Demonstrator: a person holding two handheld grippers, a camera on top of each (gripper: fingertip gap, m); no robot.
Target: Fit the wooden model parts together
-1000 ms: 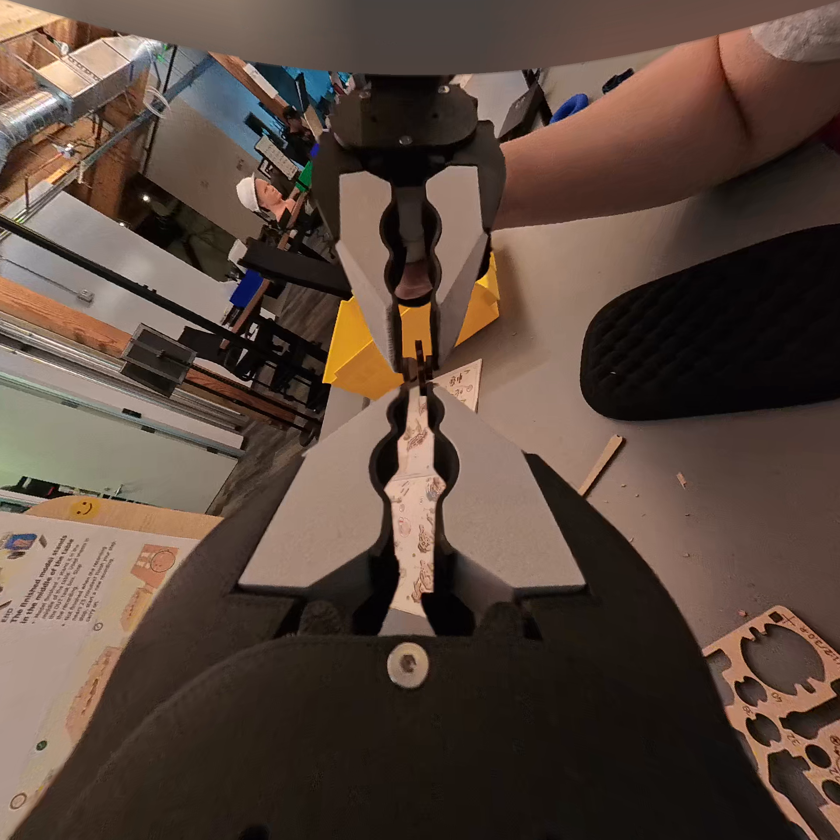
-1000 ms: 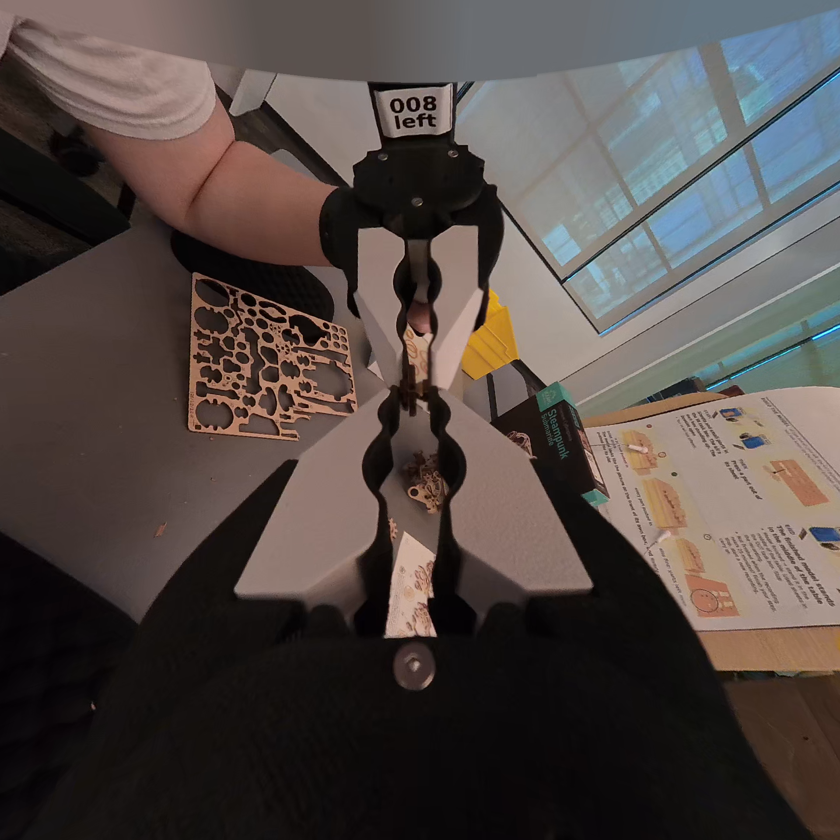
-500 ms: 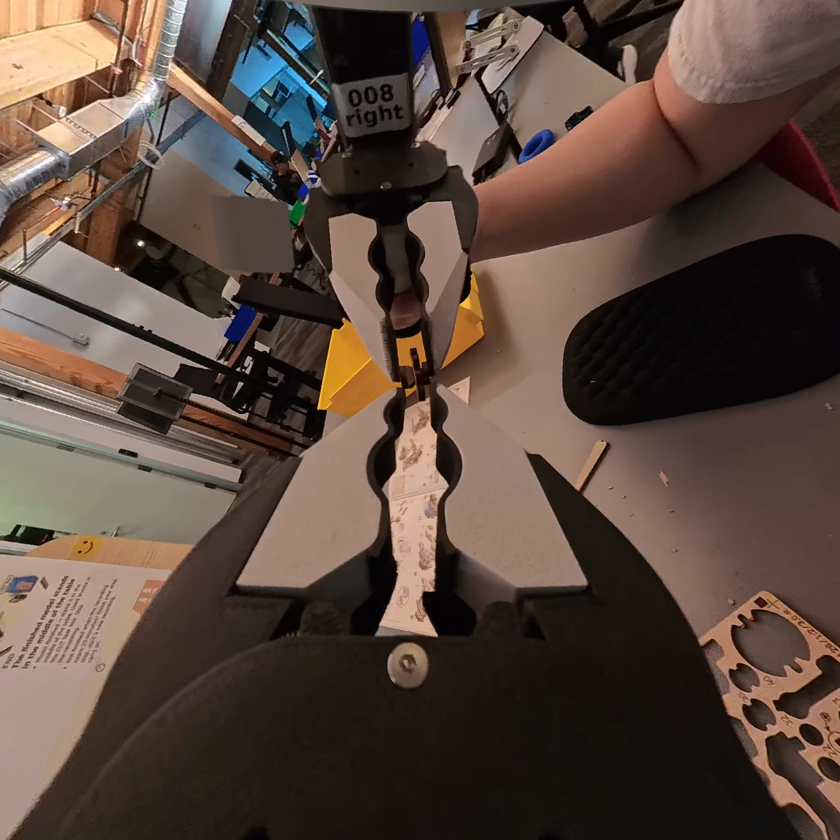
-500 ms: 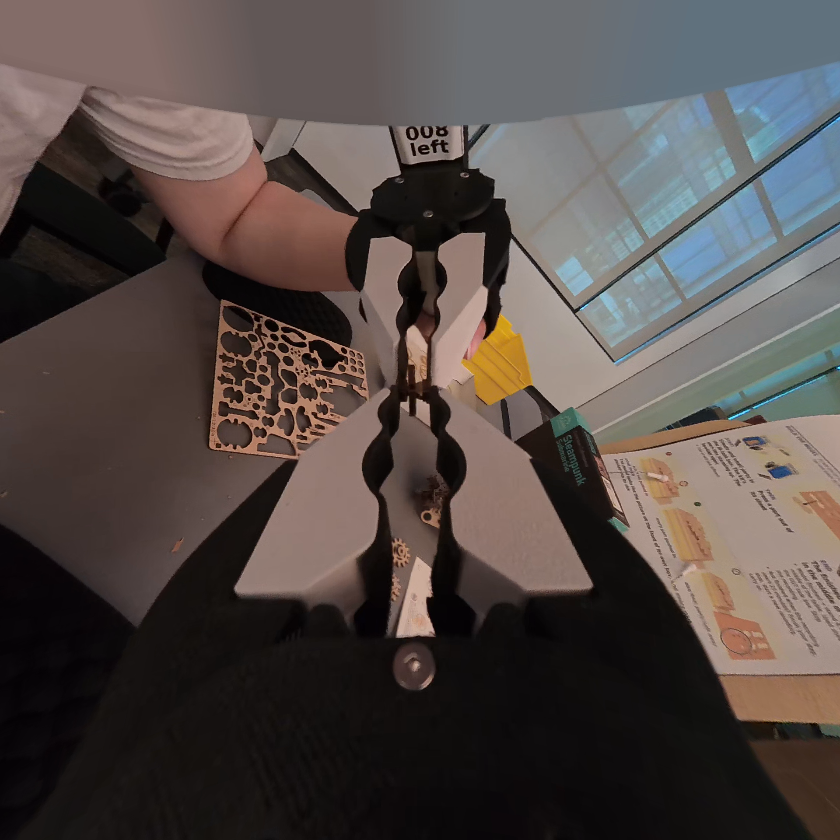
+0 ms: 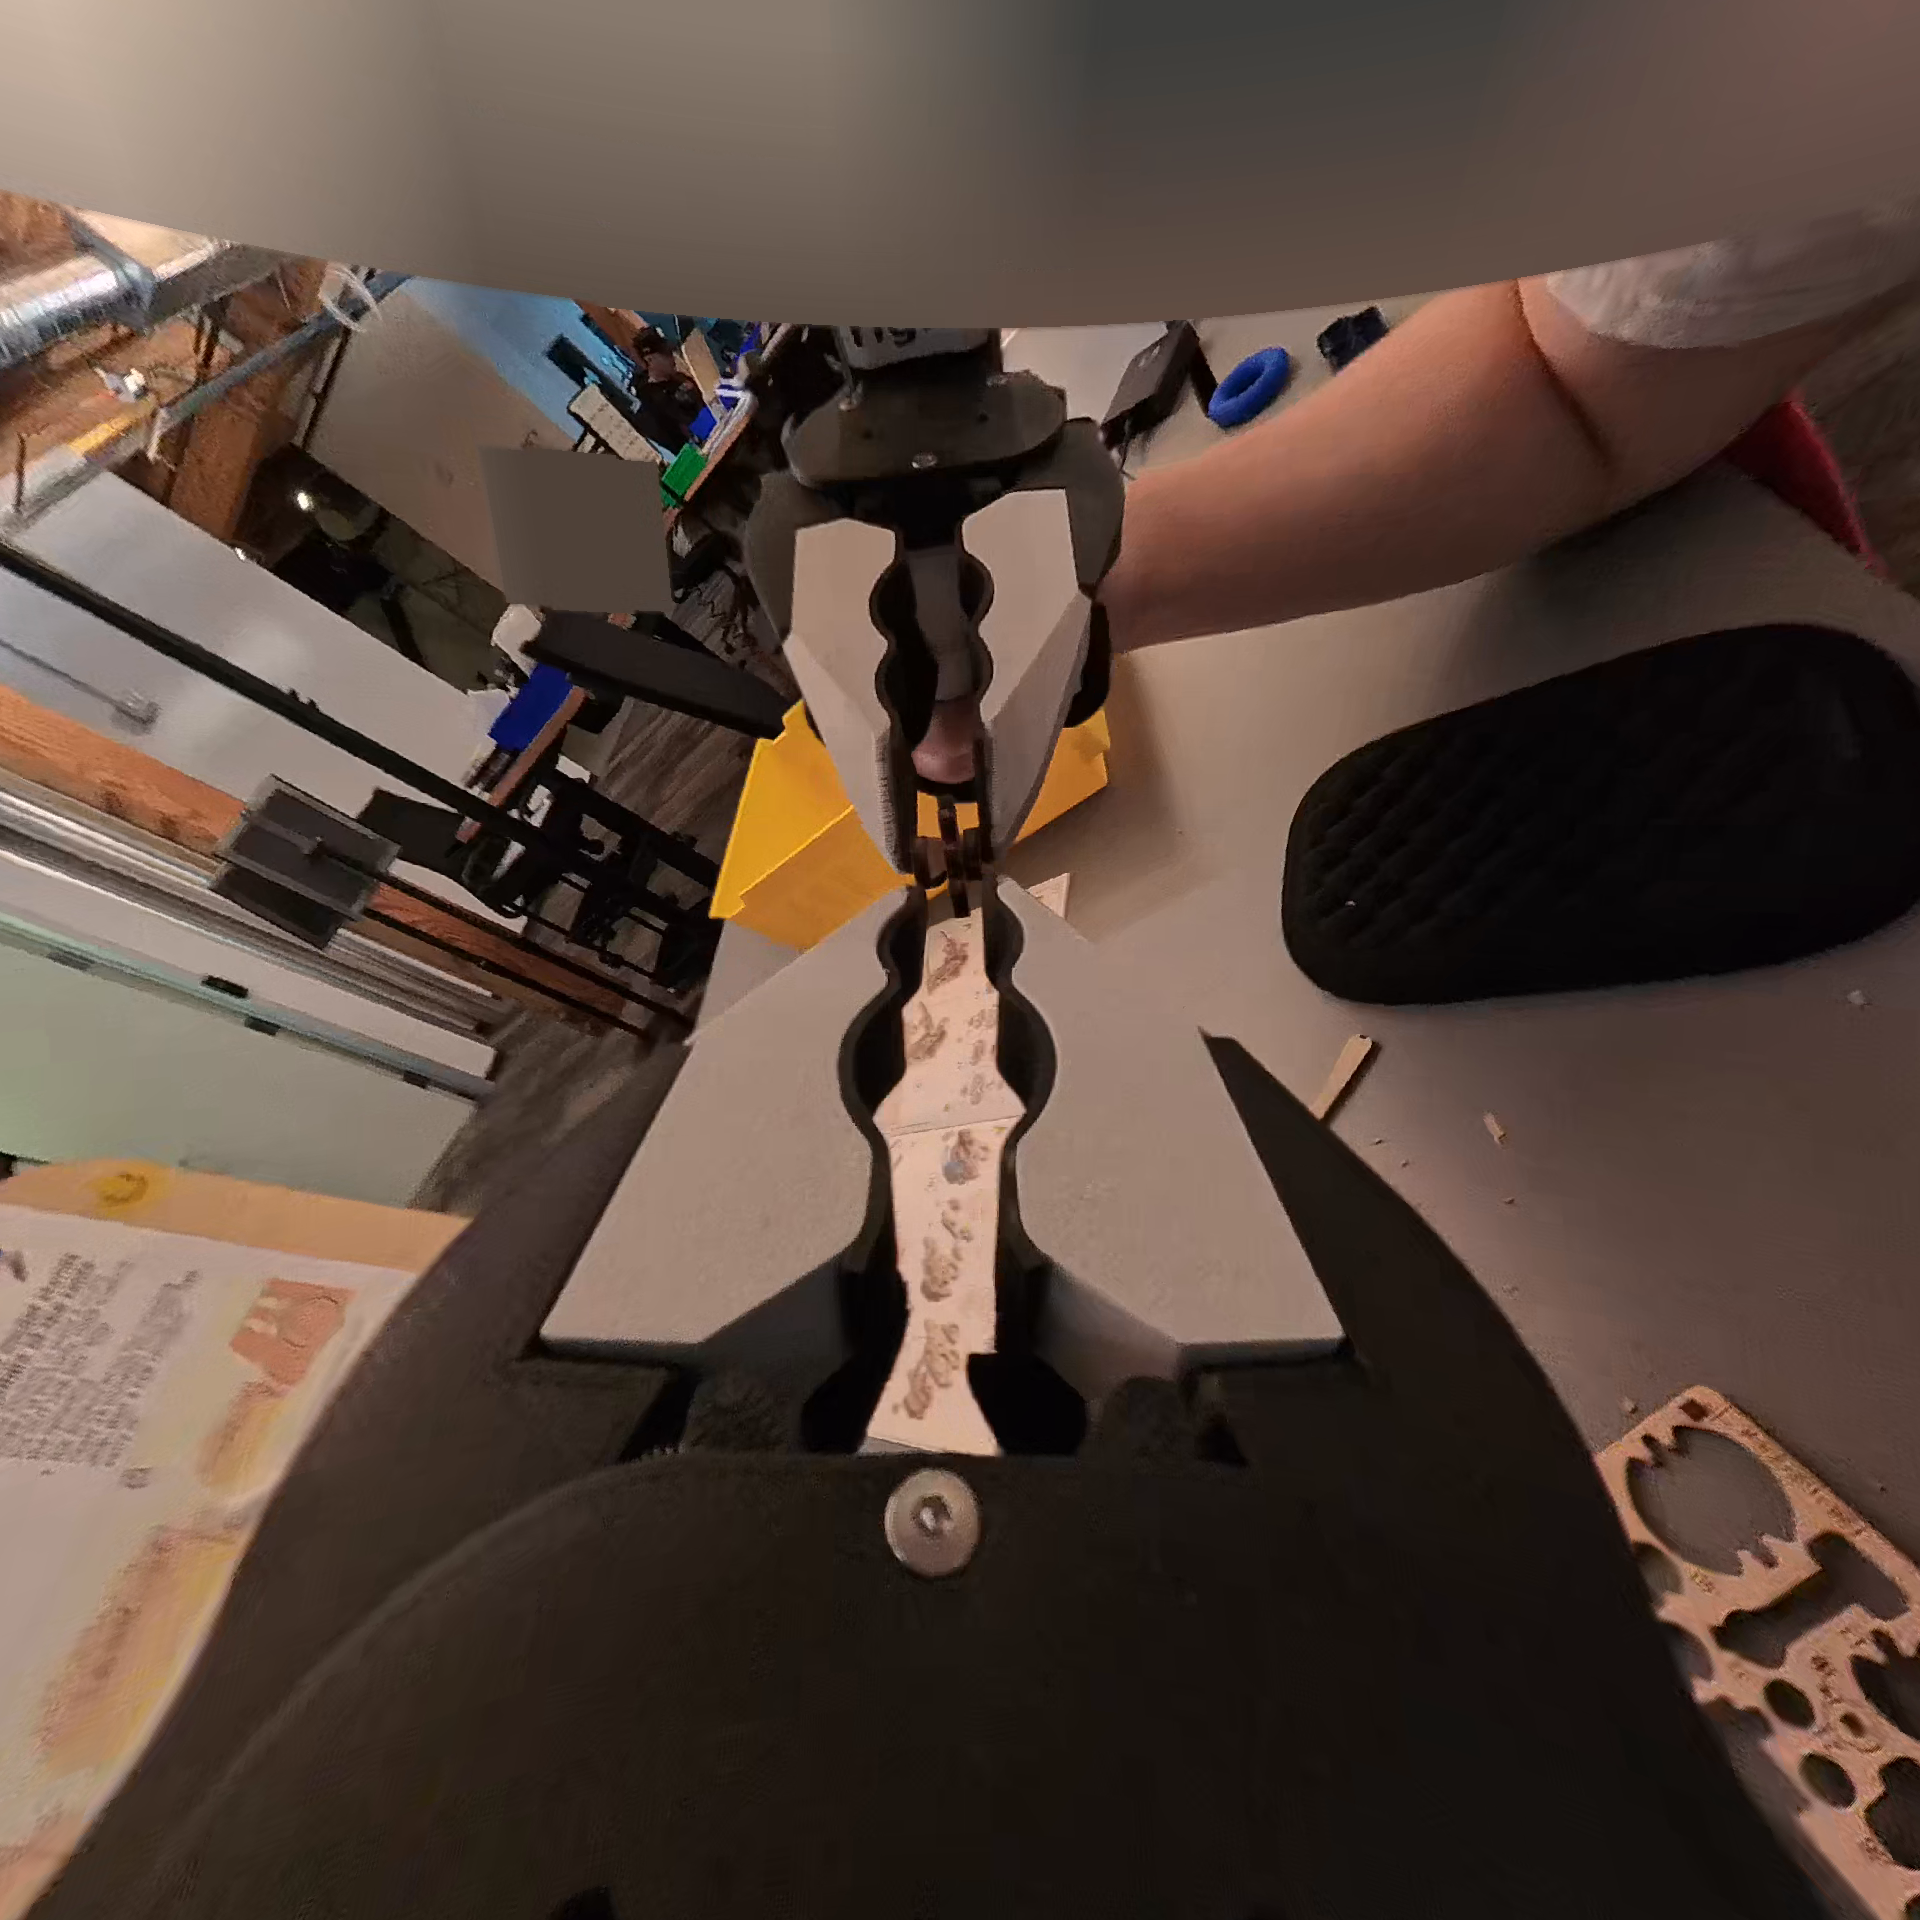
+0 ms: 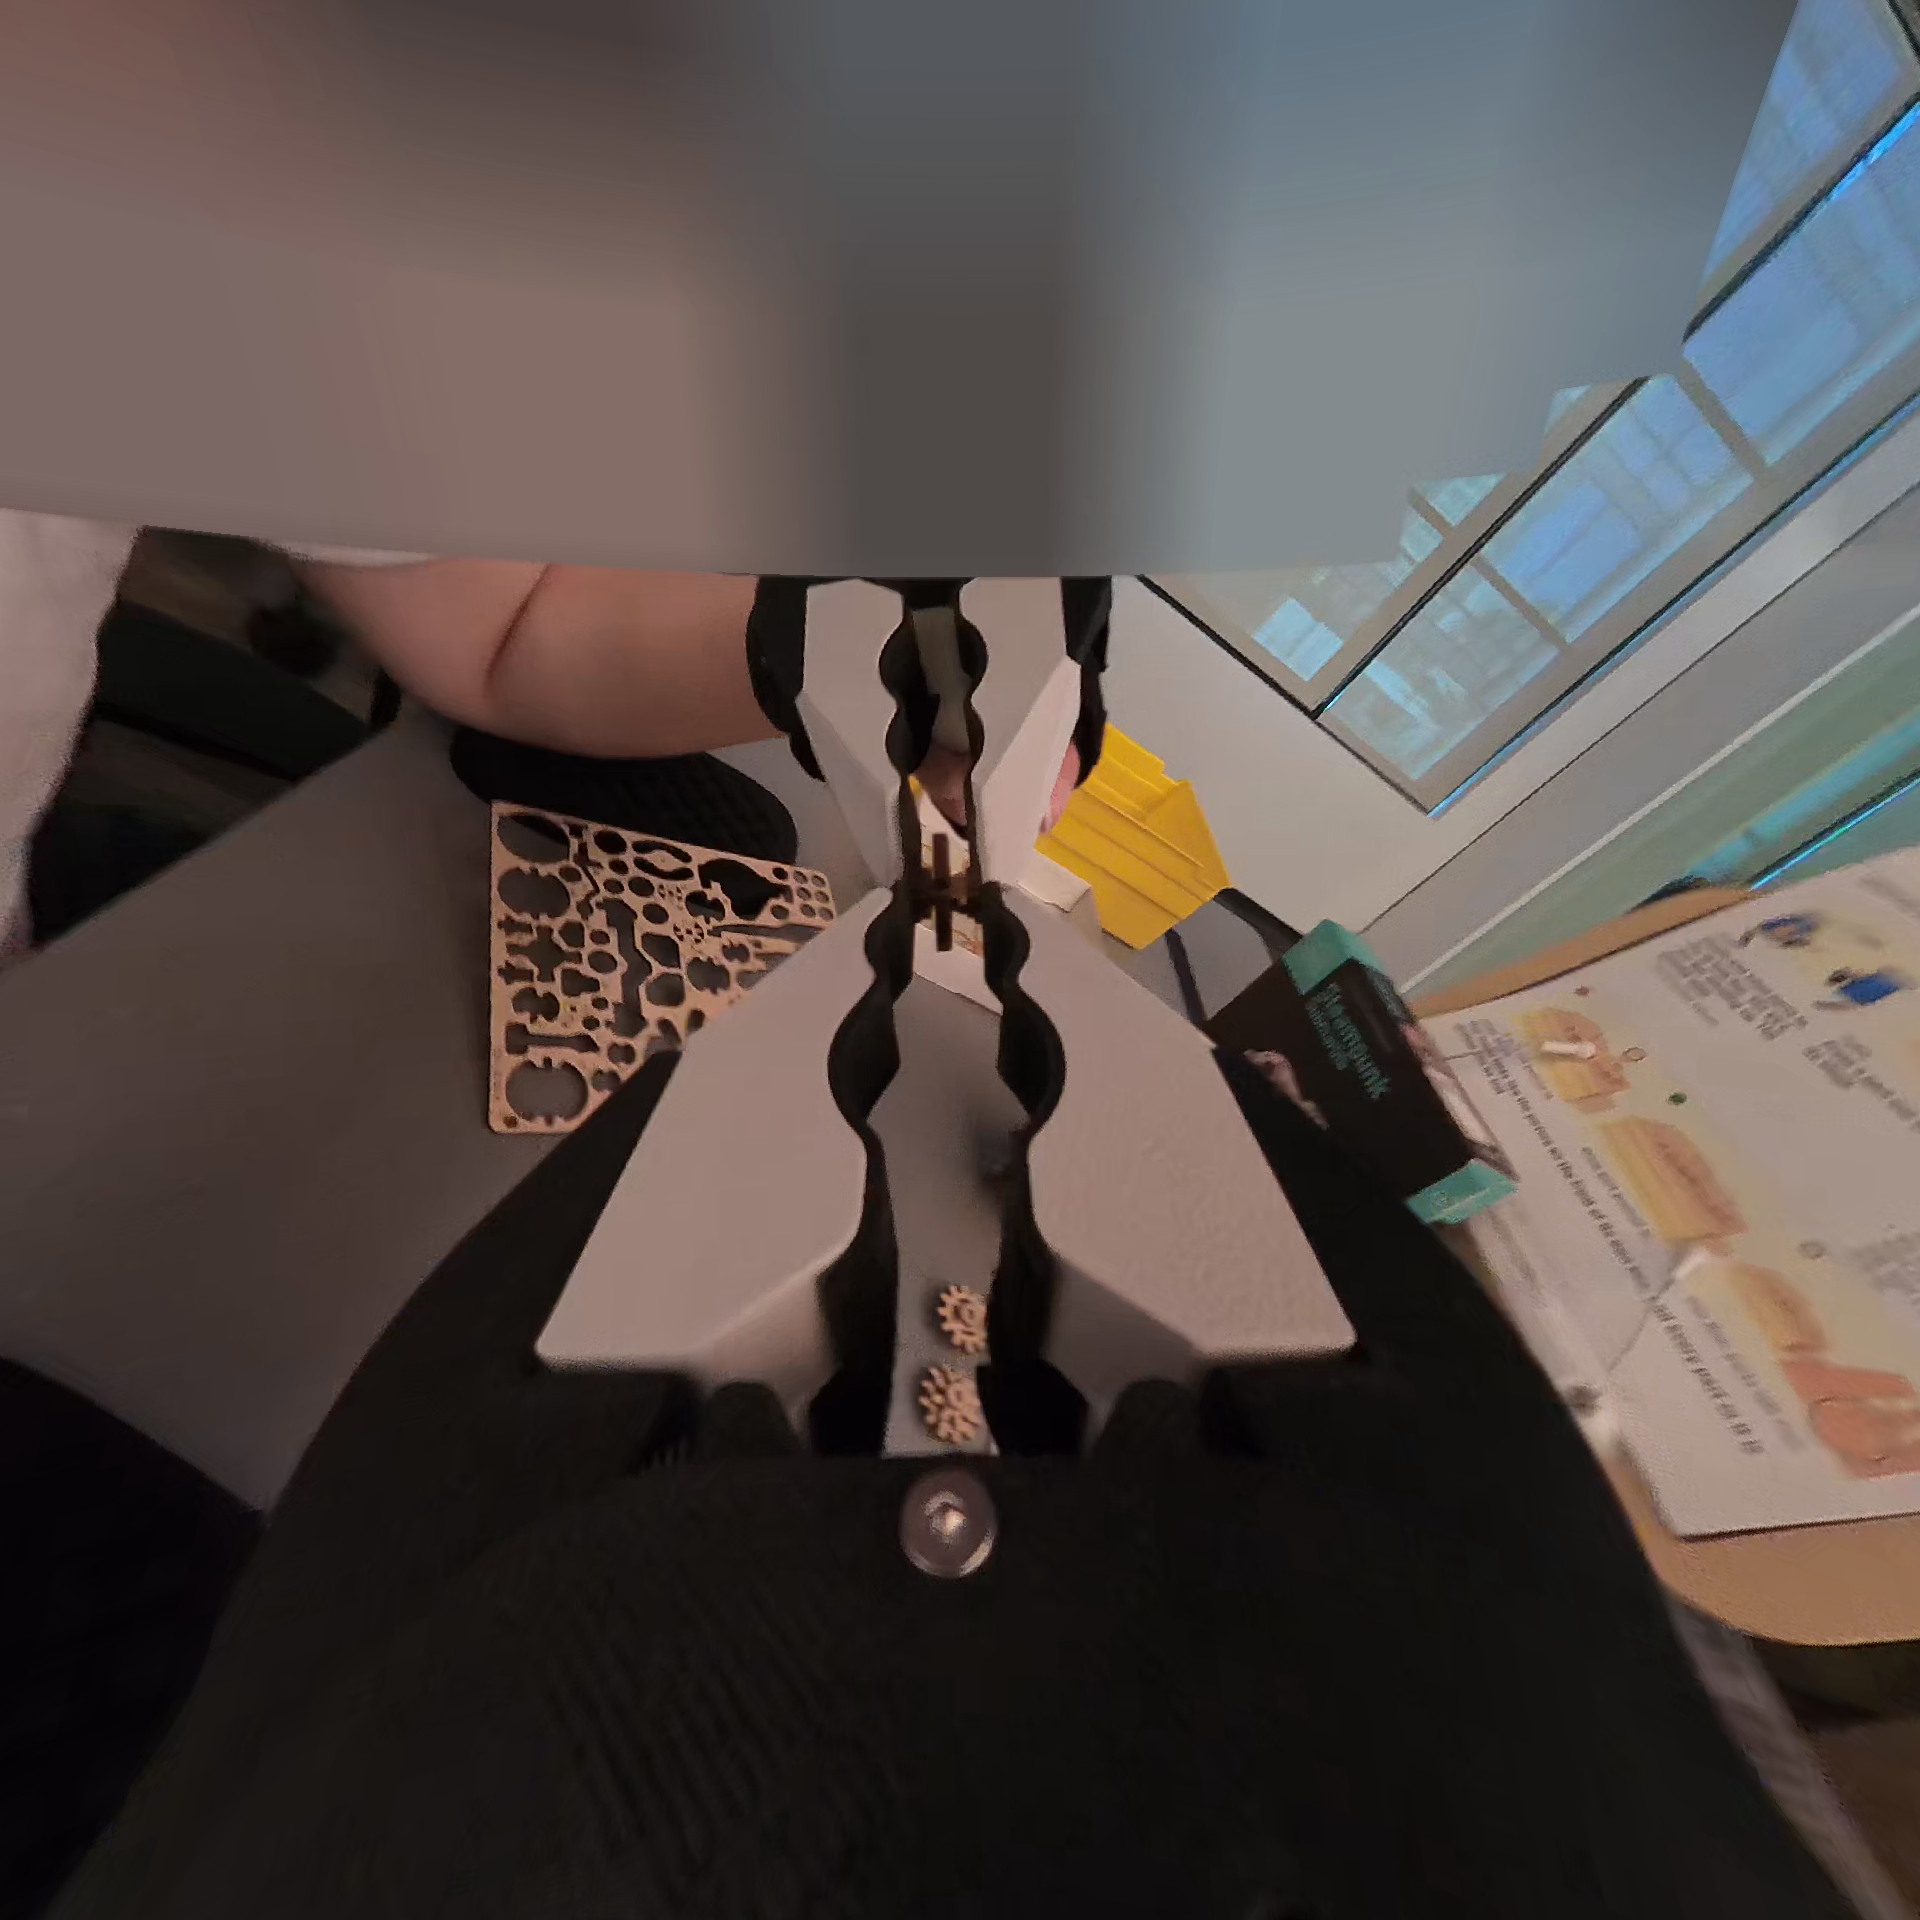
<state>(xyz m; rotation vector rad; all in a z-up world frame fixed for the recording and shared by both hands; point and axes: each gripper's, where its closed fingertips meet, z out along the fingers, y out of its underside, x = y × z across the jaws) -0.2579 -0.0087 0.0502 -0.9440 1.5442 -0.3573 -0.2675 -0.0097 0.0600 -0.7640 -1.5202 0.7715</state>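
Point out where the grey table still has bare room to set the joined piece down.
Bare grey table lies left of the punched sheet, toward the near edge. A second patch sits between the black pad and that sheet, with only chips and a small stick. It is crowded around the box, the instruction sheet and the gears.

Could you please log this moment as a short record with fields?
left tongs: shut on small wooden parts
right tongs: shut on the same parts, tip to tip with the left
held height: above the grey table
punched wooden sheet: flat on table
loose gears: two, on table
yellow bin: behind tongs
instruction sheet: at table edge
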